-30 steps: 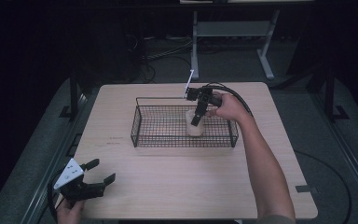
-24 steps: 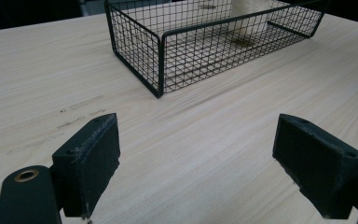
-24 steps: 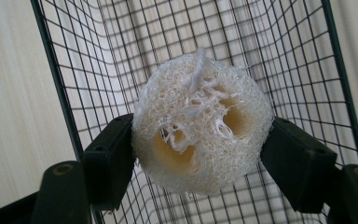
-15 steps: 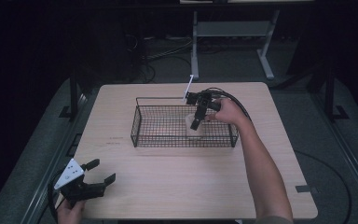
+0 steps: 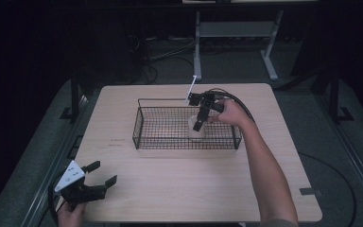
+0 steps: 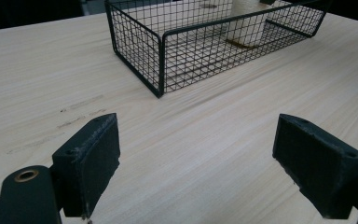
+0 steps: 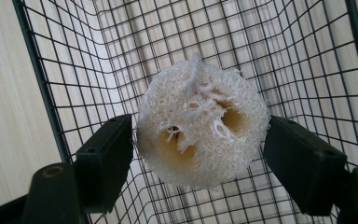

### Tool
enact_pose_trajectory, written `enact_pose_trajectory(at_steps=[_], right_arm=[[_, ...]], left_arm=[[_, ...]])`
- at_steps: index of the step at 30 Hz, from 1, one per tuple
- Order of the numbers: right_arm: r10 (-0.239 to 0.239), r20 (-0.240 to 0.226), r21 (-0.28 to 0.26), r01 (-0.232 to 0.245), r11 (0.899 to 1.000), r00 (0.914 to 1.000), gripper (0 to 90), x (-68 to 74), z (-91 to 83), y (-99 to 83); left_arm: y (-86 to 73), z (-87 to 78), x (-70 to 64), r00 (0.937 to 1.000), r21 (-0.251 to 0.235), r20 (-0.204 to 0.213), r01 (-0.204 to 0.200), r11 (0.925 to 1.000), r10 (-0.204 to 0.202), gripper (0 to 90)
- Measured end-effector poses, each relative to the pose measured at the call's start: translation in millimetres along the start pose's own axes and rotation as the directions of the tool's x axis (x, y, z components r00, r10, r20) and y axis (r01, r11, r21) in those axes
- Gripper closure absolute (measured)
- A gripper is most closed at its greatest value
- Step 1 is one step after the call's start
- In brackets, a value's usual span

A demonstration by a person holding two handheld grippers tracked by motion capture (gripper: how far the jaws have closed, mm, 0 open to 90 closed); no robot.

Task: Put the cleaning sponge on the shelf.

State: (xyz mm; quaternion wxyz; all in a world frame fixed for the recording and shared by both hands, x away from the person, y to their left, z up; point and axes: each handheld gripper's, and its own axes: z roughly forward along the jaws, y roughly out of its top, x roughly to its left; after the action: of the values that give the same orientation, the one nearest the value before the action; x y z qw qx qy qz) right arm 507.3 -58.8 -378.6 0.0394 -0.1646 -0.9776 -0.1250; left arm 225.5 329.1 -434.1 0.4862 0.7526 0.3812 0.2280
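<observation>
1. Two grippers are in my frames. My right gripper [image 5: 197, 124] points down into the basket [image 5: 142, 135]; my left gripper [image 5: 98, 176] sits at the near left corner of the table [image 5: 179, 189].
2. Right gripper state: in the right gripper view the jaws stand one on each side of the loofah [image 7: 203, 126]. The left-hand pad [image 7: 109, 163] touches its side; the right-hand pad [image 7: 298, 161] sits at or just off its edge, and I cannot tell whether that pad presses. I therefore cannot confirm a firm pinch.
3. Loofah position: it stands on end inside the basket, toward the basket's right half, with its hollow cut face turned up at the camera. From the high view it appears as a pale cylinder [image 5: 196, 132] under the gripper.
4. Left gripper state: the jaws are spread wide with nothing between them. In the left gripper view they frame bare wood, well short of the basket's near corner [image 6: 161, 91].
5. Basket position: black wire, rectangular, lying mid-table with its long side across my view.
6. My right forearm [image 5: 269, 175] reaches in from the near right edge.
</observation>
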Motion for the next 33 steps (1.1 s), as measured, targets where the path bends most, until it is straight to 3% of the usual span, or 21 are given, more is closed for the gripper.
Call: enact_pose_trajectory(at_steps=[9, 33], right_arm=[[-0.002, 0.03, 0.0, 0.002, 1.0, 0.9995, 19.7, 3.0, -7.5, -1.1], [0.004, 0.046, -0.06, -0.001, 0.998, 0.9989, 16.7, 17.3, -40.9, -10.1]], left_arm=[[-0.2, -0.6, -0.5, 1.0, 0.004, 0.003, -0.007, 1.0, 0.007, 14.1], [-0.1, -0.8, -1.8, 1.0, 0.002, 0.004, -0.009, 1.0, 0.009, 14.1]])
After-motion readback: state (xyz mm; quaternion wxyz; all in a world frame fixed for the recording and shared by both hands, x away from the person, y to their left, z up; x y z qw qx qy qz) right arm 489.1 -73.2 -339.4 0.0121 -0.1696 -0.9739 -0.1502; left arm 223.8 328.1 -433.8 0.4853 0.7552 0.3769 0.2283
